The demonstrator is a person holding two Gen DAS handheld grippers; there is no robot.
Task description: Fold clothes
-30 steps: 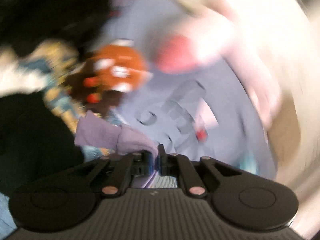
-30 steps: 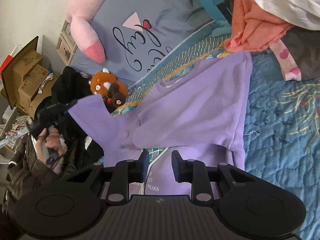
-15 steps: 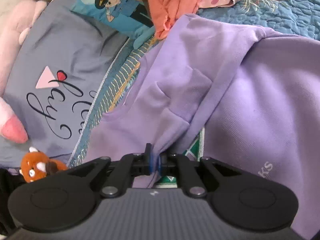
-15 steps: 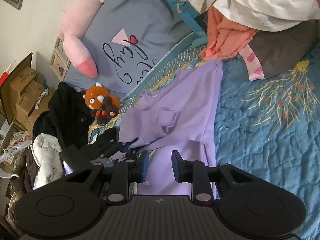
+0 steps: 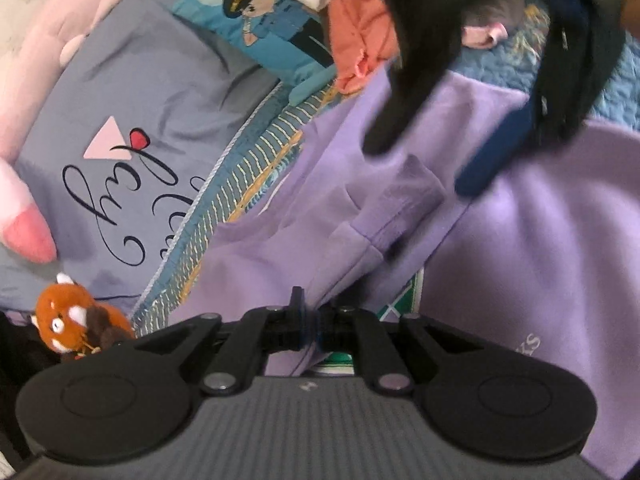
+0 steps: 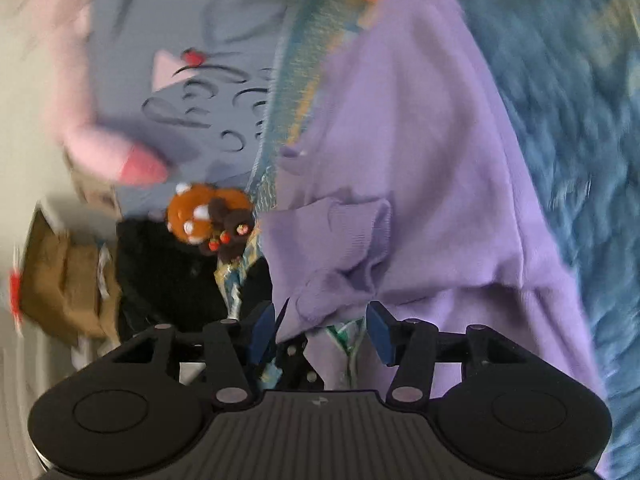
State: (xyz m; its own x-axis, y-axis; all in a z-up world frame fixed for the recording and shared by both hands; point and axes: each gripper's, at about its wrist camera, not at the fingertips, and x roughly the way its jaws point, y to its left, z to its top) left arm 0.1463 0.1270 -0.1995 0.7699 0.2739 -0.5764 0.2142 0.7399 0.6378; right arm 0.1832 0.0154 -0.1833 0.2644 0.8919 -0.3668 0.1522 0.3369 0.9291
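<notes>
A purple sweatshirt (image 5: pixel 532 248) lies spread on the blue quilted bed, with one sleeve folded across its body and the ribbed cuff (image 5: pixel 412 188) on top. My left gripper (image 5: pixel 308 320) is shut on a pinch of the purple sleeve fabric low over the garment. In the left wrist view my right gripper (image 5: pixel 420 168) hangs above the cuff, its blue pads (image 5: pixel 488 160) apart. In the blurred right wrist view the right gripper (image 6: pixel 320 330) has its jaws opening. Bunched purple sleeve (image 6: pixel 340 256) lies between them, and the pads do not press on it.
A grey pillow (image 5: pixel 132 128) with script, a pink plush (image 5: pixel 24 200) and a red panda toy (image 5: pixel 68 320) lie to the left. A cartoon pillow (image 5: pixel 272 28) and an orange garment (image 5: pixel 360 44) sit beyond the sweatshirt. Black clothes (image 6: pixel 168 272) and cardboard boxes (image 6: pixel 56 280) are off the bed's left edge.
My left gripper swung the sleeve in from the left and laid it across the sweatshirt. My right gripper has moved in over the cuff and its jaws have widened.
</notes>
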